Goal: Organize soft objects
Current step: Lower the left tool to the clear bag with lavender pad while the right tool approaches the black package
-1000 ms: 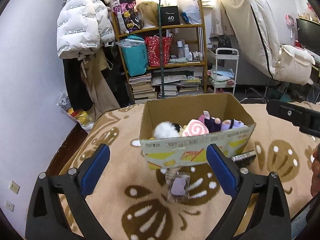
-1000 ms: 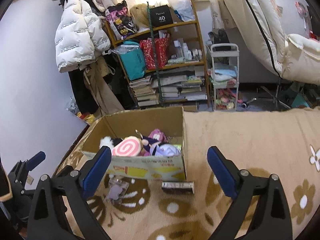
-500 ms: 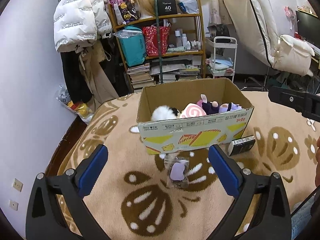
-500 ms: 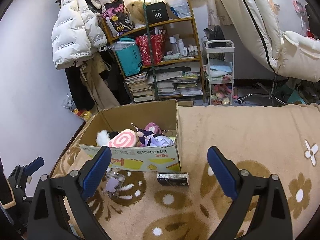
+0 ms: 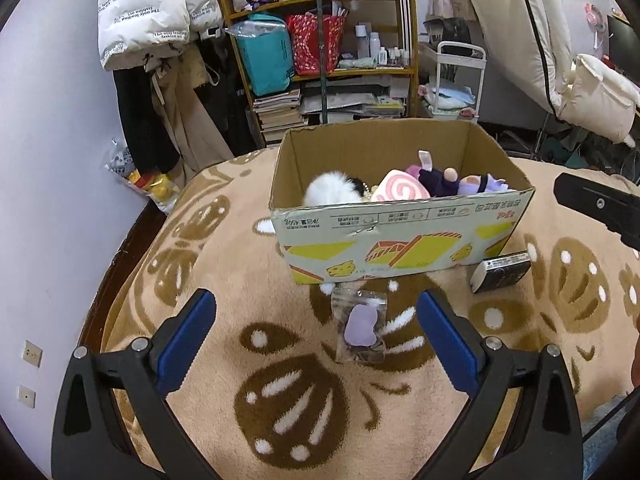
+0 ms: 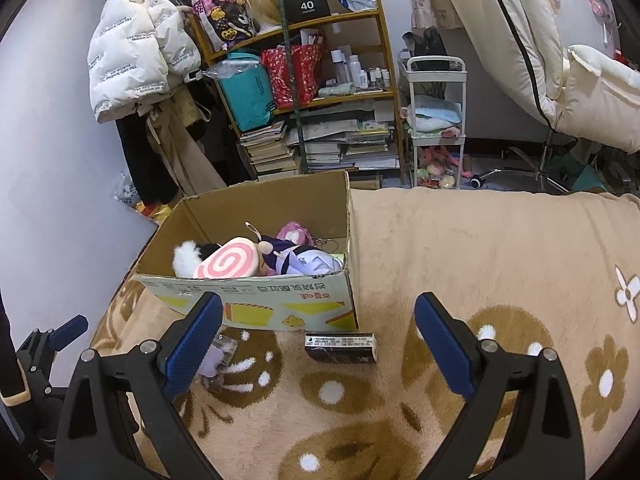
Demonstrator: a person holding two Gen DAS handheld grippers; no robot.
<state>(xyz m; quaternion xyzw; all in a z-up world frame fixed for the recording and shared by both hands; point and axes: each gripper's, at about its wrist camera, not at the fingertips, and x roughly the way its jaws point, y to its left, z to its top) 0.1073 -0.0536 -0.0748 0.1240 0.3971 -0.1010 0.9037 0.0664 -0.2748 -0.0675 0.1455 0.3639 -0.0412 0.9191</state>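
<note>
A cardboard box [image 5: 400, 236] stands on the beige patterned blanket and holds a pink swirl plush [image 5: 398, 190], a white fluffy toy [image 5: 330, 188] and a purple doll [image 5: 464, 182]. A clear bag with a purple soft piece [image 5: 360, 326] lies on the blanket just before the box. My left gripper [image 5: 316, 340] is open and empty above and in front of that bag. My right gripper [image 6: 316, 340] is open and empty, near the box [image 6: 256, 304], the swirl plush [image 6: 228, 264] and the half-hidden bag [image 6: 216, 356].
A small black box [image 5: 500, 272] lies by the cardboard box's right corner, also in the right wrist view [image 6: 340, 346]. A cluttered shelf [image 6: 304, 80], a white cart [image 6: 436, 120], hanging coats [image 5: 148, 12] and a pale chair [image 6: 540, 52] stand beyond the blanket.
Both grippers have risen and pulled back from the box, so it looks smaller and more from above. Nothing on the blanket has moved.
</note>
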